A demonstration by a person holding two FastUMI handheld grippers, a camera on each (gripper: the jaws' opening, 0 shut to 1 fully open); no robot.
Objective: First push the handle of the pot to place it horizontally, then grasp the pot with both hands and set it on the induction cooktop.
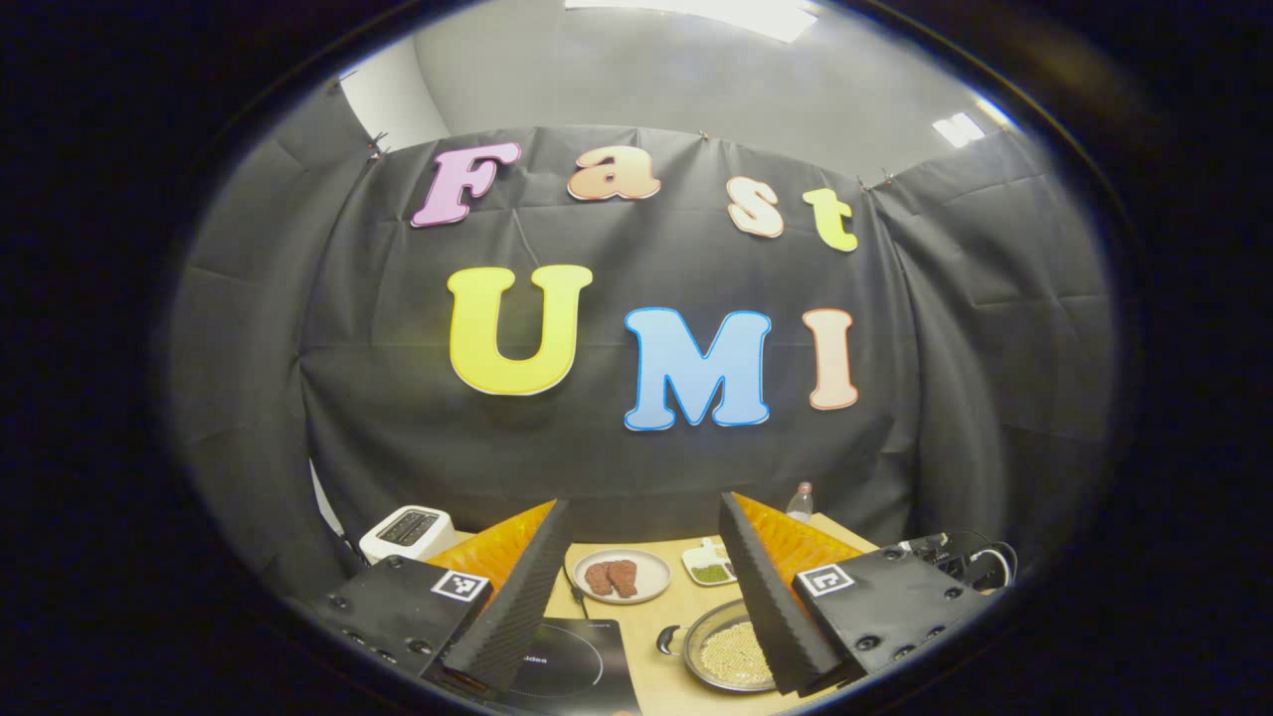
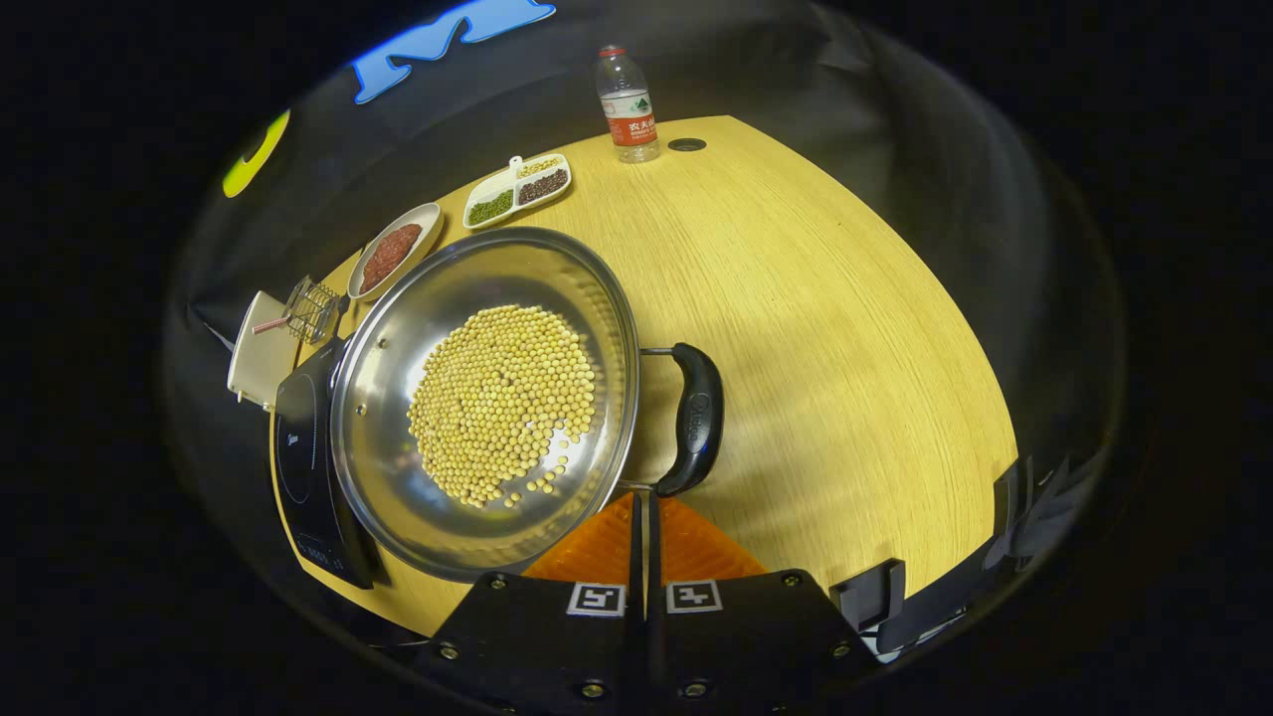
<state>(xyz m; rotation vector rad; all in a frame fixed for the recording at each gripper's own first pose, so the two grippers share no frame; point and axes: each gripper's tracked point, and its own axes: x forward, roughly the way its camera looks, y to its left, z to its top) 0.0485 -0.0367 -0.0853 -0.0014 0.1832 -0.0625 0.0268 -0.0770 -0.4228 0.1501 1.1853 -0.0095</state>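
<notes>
Your right gripper [image 2: 643, 512] fingers closed just below the pot [image 2: 487, 398] handle [image 2: 693, 418]; your left gripper [image 1: 644, 587] fingers spread wide, empty.

My shiny round stainless-steel pot [image 2: 398, 418] has a glossy black plastic handle [image 2: 694, 418], sitting on a matt light wood-grain table [image 2: 816, 328] beside the glossy black glass induction cooktop [image 2: 303, 447].

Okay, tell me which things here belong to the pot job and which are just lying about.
For the job:
pot of yellow beans
pot handle
induction cooktop
left gripper, fingers apart
right gripper, fingers together

Lying about:
water bottle
divided dish
plate of meat
toaster
</notes>
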